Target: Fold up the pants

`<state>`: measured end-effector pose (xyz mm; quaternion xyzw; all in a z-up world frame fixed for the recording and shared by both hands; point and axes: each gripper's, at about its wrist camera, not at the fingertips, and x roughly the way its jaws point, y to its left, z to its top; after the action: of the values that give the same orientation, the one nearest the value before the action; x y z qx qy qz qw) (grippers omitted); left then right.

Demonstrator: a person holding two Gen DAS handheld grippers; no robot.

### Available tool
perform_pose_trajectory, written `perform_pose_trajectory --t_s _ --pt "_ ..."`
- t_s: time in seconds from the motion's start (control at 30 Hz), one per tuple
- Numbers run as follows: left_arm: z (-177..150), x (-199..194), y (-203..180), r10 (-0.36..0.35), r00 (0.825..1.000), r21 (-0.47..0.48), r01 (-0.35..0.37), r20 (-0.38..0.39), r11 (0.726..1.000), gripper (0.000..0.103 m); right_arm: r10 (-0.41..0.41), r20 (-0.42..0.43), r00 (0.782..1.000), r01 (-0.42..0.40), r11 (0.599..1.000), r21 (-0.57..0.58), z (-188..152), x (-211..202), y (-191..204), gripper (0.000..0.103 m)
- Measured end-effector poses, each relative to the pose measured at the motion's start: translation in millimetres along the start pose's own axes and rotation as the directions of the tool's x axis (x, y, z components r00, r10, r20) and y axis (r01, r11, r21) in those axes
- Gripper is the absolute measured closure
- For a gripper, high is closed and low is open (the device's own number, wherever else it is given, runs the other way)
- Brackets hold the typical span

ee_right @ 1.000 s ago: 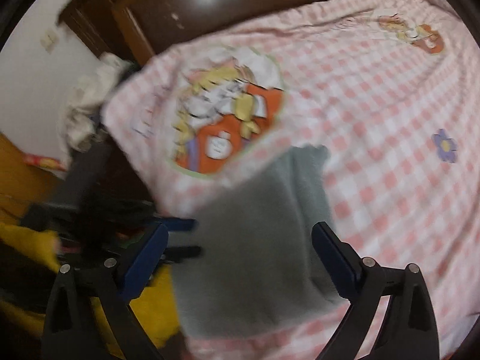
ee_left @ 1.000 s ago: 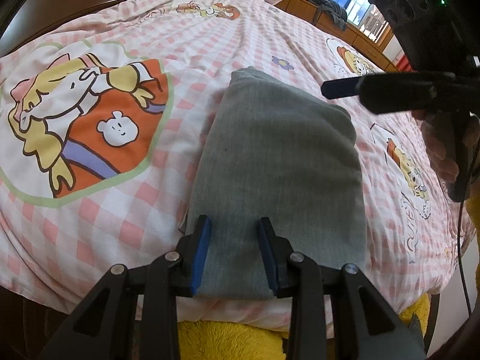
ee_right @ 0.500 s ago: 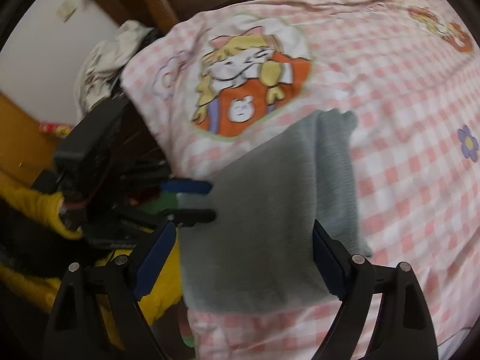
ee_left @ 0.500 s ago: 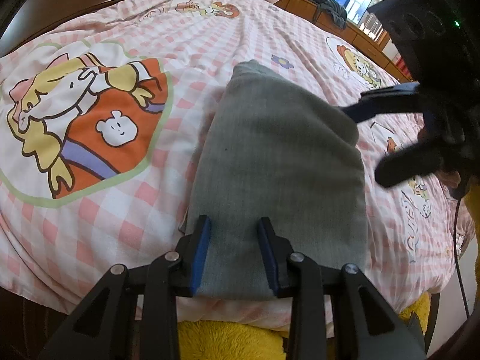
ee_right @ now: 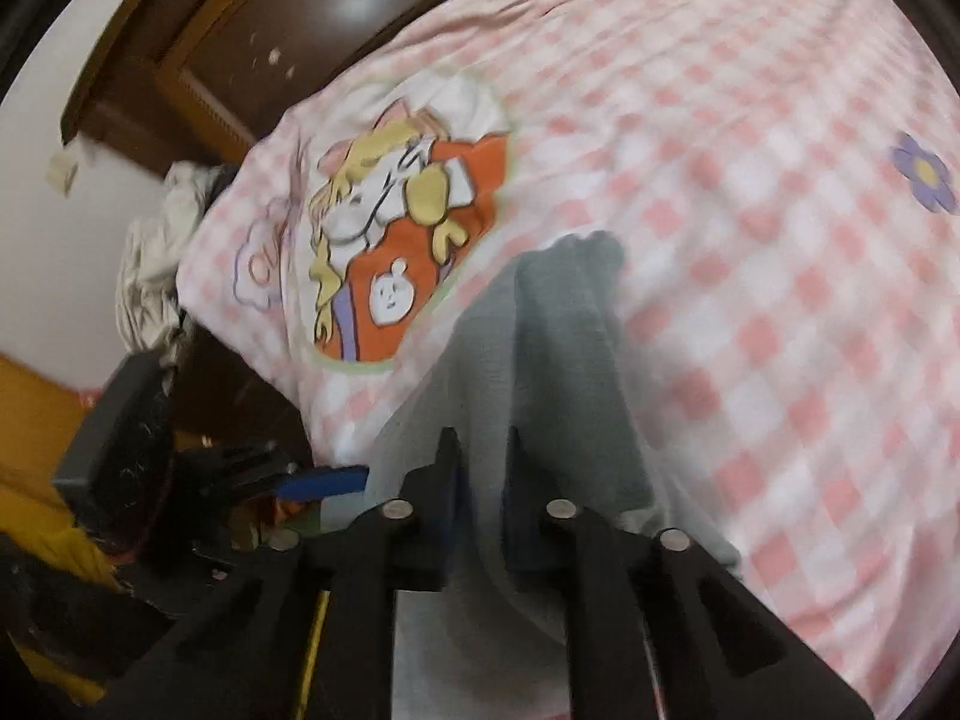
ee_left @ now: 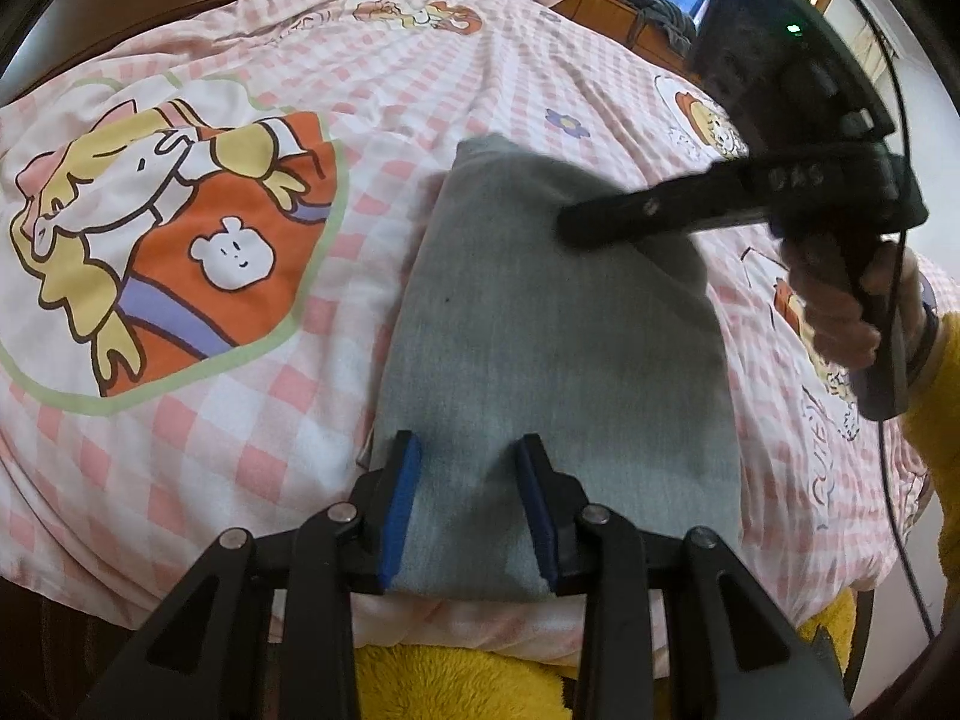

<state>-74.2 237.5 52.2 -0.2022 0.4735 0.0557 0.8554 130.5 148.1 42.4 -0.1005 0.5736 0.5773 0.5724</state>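
Observation:
Grey pants (ee_left: 552, 348) lie folded into a long rectangle on a pink checked bed sheet (ee_left: 240, 420). My left gripper (ee_left: 468, 462) stands part open at their near edge. Its blue pads (ee_left: 402, 480) rest on the cloth, which lies flat between them. My right gripper (ee_left: 570, 228), held by a hand (ee_left: 840, 312), comes in from the right onto the far right part of the pants. In the right wrist view that gripper (ee_right: 480, 444) is shut, with a raised ridge of the grey pants (ee_right: 564, 324) pinched between its fingers. The left gripper (ee_right: 336, 477) shows at the pants' left edge.
The sheet (ee_right: 780, 300) spreads wide to the left and far side, with a cartoon print (ee_left: 168, 240). A dark wooden headboard (ee_right: 270, 30) and a heap of pale clothes (ee_right: 156, 252) stand beyond the bed's corner. Yellow plush fabric (ee_left: 450, 684) shows below the near bed edge.
My right gripper came down onto the far right part of the pants and its jaws went from wide open to shut on the cloth. The left gripper stayed still.

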Motion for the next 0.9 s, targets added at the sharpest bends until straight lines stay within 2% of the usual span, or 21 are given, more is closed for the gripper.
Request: perform_pose_trajectory --t_s 0.1,0.23,0.27,0.3,0.33,0.4,0.53,0.6,0.67,0.77,0.8,0.87,0.9 --pt "-1 0 -3 0.008 1.0 0.011 -0.008 0.008 1.0 0.068 -0.032 0.079 0.996 0.031 0.999 0.014 -1 -20 -5 0.097" --pt "0 1 -6 0.017 1.0 0.023 -0.017 0.009 1.0 0.068 -0.146 0.092 0.985 0.144 0.989 0.029 -1 -18 -13 0.097" --pt "0 1 -6 0.017 1.0 0.023 -0.017 0.008 1.0 0.068 -0.198 0.105 0.975 0.194 0.98 0.044 0 -18 -17 0.097" --pt "0 1 -5 0.016 1.0 0.021 -0.016 0.002 1.0 0.068 -0.297 0.13 0.946 0.29 0.955 0.069 3 -22 -23 0.1" --pt "-1 1 -5 0.011 1.0 0.016 -0.011 0.0 1.0 0.068 -0.348 0.147 0.926 0.336 0.937 0.1 4 -28 -31 0.102" --pt "-1 0 -3 -0.002 1.0 0.007 0.002 -0.003 1.0 0.068 -0.34 0.181 0.923 0.31 0.935 0.174 5 -47 -47 0.102" --pt "1 -3 3 -0.033 0.999 -0.021 0.032 -0.006 0.999 0.068 -0.3 0.149 0.942 0.295 0.954 0.055 -10 -61 -16 0.101" --pt "3 -5 4 -0.038 0.999 -0.035 0.037 -0.005 0.999 0.068 -0.302 0.141 0.943 0.31 0.95 -0.037 -25 -61 11 0.092" --pt "4 -7 2 -0.032 0.999 -0.039 0.032 -0.007 0.999 0.068 -0.322 0.132 0.938 0.335 0.938 -0.091 -39 -59 25 0.08" --pt "4 -12 -4 -0.034 0.999 -0.028 0.034 0.001 0.999 0.068 -0.313 0.092 0.945 0.322 0.94 -0.111 -55 -47 32 0.079" --pt "4 -12 -6 -0.028 1.0 -0.017 0.028 0.0 0.999 0.068 -0.325 0.086 0.942 0.334 0.934 -0.128 -60 -43 31 0.079" --pt "3 -8 -9 0.001 1.0 0.001 -0.001 -0.013 1.0 0.068 -0.415 0.089 0.906 0.424 0.894 -0.148 -63 -29 20 0.081" --pt "3 -6 -9 -0.002 1.0 -0.001 0.002 -0.013 1.0 0.068 -0.45 0.075 0.89 0.456 0.882 -0.118 -61 -24 10 0.083"
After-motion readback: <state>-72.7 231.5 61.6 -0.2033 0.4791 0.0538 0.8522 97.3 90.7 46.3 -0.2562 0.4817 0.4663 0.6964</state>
